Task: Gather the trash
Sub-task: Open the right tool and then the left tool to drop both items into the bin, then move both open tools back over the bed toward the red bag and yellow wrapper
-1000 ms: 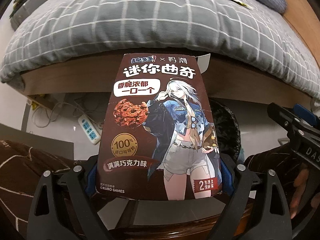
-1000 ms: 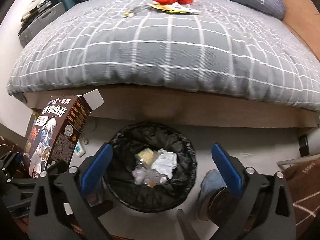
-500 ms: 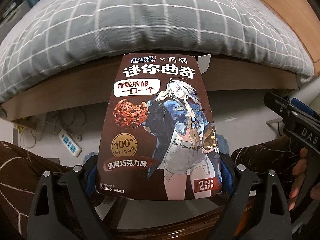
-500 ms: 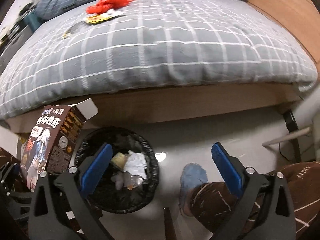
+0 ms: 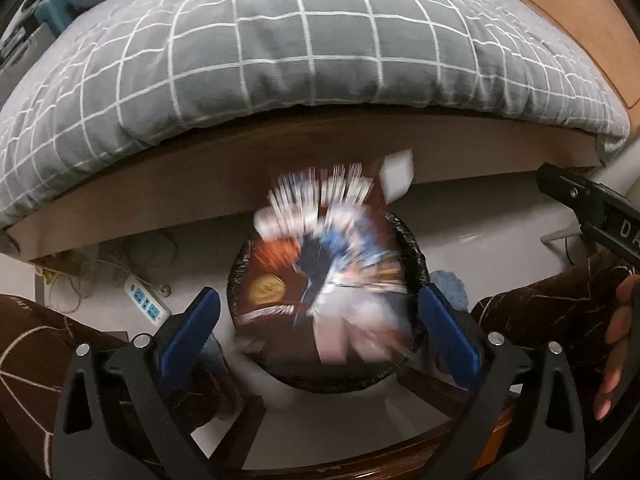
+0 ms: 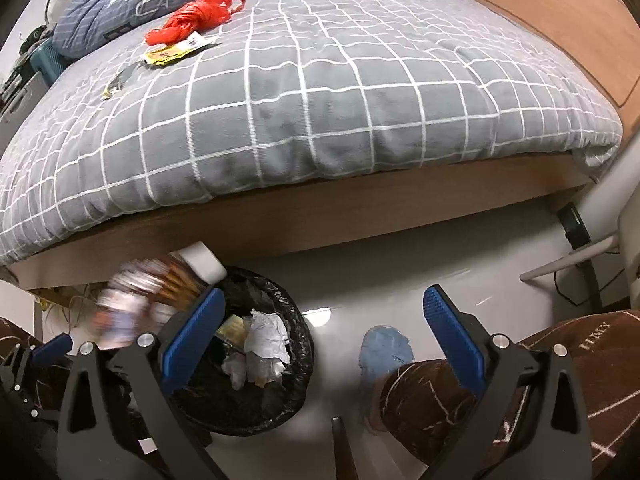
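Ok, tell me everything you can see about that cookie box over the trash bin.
The cookie box is a dark brown printed carton with a cartoon figure, motion-blurred in both views. Its white top flap stands open. It is tilted, in the air over the black-lined trash bin on the floor beside the bed. It sits between the blue pads of the left gripper, whose jaws are opening; the pads no longer press on it.

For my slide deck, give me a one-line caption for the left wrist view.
Left gripper opening, the blurred cookie box dropping toward the lined bin beside the bed.
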`<act>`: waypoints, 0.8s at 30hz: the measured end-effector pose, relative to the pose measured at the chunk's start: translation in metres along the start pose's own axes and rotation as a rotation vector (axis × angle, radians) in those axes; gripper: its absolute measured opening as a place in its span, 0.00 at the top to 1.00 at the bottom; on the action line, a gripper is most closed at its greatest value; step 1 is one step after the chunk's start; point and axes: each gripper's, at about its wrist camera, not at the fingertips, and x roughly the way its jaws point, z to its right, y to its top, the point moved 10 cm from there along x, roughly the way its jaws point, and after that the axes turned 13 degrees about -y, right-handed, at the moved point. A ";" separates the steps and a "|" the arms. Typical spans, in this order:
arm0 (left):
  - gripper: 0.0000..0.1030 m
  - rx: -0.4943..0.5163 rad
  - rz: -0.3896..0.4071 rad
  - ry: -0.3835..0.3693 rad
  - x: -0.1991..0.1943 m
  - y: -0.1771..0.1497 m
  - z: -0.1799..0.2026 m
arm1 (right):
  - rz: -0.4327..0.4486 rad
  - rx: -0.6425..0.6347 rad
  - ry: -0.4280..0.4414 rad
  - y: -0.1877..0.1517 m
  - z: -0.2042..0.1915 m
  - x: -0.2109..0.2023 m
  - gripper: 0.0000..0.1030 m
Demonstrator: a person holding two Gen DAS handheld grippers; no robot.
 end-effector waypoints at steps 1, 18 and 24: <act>0.06 -0.006 0.001 -0.002 0.001 0.001 -0.004 | -0.001 -0.003 0.003 0.000 -0.002 0.000 0.07; 0.06 -0.031 0.183 -0.009 -0.049 0.093 -0.017 | 0.205 -0.053 -0.020 0.074 -0.010 -0.043 0.07; 0.06 -0.031 0.270 0.009 -0.074 0.170 -0.029 | 0.266 -0.048 0.005 0.139 -0.015 -0.050 0.07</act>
